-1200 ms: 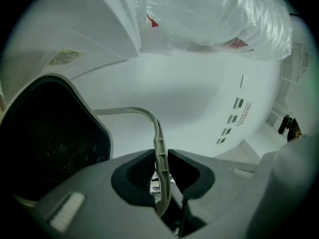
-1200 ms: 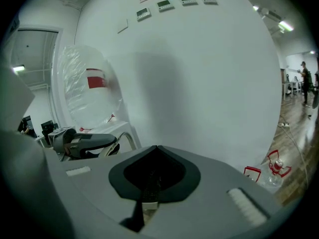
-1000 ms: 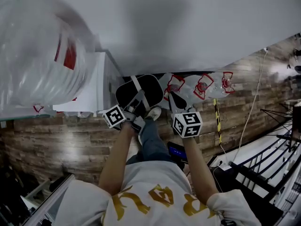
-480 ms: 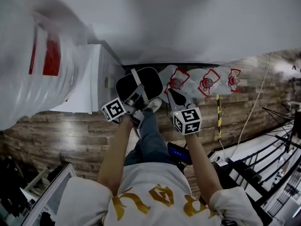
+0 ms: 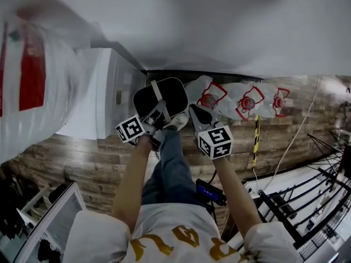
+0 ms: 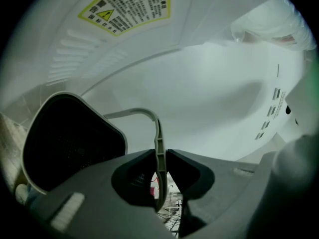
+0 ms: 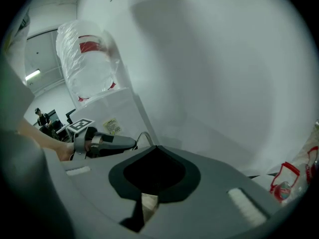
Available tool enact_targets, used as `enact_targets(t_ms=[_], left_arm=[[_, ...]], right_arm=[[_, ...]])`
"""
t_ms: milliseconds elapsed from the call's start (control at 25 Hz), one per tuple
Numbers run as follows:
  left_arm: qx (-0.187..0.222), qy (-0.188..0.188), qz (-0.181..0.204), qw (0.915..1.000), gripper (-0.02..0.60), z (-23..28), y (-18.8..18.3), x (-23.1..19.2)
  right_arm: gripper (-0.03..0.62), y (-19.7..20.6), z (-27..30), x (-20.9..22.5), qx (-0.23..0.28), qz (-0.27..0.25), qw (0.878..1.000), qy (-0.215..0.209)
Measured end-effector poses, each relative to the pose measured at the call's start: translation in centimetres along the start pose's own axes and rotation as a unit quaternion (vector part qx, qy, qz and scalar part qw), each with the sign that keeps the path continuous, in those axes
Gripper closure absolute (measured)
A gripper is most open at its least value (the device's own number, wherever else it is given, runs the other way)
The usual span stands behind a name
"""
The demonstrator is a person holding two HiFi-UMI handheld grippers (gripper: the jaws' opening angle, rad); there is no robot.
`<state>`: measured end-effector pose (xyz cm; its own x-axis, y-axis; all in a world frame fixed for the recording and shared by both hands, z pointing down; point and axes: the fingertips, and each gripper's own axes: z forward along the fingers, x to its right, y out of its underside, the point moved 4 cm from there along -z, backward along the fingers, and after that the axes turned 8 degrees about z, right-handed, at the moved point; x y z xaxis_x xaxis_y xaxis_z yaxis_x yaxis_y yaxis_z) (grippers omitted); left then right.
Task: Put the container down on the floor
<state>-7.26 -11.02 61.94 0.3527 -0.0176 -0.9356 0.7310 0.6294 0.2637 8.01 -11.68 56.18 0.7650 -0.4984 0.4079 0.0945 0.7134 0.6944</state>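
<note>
The left gripper (image 6: 159,156) is pinching the thin grey handle (image 6: 157,133) of the container (image 6: 65,143), its jaws pressing on the strip from both sides. The container, dark inside with a pale rim, is hanging from that arched handle to the left of the jaws in the left gripper view. In the head view the container (image 5: 175,95) is sitting just ahead of the person's shoe (image 5: 176,122); whether its base is touching the wooden floor (image 5: 82,158) cannot be told.

The right gripper (image 7: 155,148) is carrying nothing, its jaws pressed together at the tips, and in the head view it (image 5: 196,114) is hovering just right of the container. A white cabinet (image 5: 109,92) is standing immediately left of the container, showing a yellow warning label (image 6: 124,6) above it in the left gripper view. A pack of wrapped bottles (image 5: 241,100) is lying to the right of the container, beyond the right gripper.
</note>
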Motion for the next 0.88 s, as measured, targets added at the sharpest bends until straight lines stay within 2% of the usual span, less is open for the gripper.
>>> enact_targets(t_ms=[240, 480, 880], left_arm=[[-0.003, -0.034, 0.016, 0.9993, 0.508, -0.4, -0.2, -3.0], [0.009, -0.03, -0.004, 0.9995, 0.508, 0.4, 0.7, -5.9], [0.006, -0.047, -0.008, 0.9988, 0.508, 2.5, 2.2, -11.8]], right_arm=[[0.571, 1.5, 2.2, 0.8, -0.017, -0.006, 1.0, -0.011], [0.571, 3.4, 4.1, 1.4, -0.028, -0.011, 0.999, -0.02], [0.571, 5.0, 7.2, 2.9, -0.022, 0.013, 0.999, -0.027]])
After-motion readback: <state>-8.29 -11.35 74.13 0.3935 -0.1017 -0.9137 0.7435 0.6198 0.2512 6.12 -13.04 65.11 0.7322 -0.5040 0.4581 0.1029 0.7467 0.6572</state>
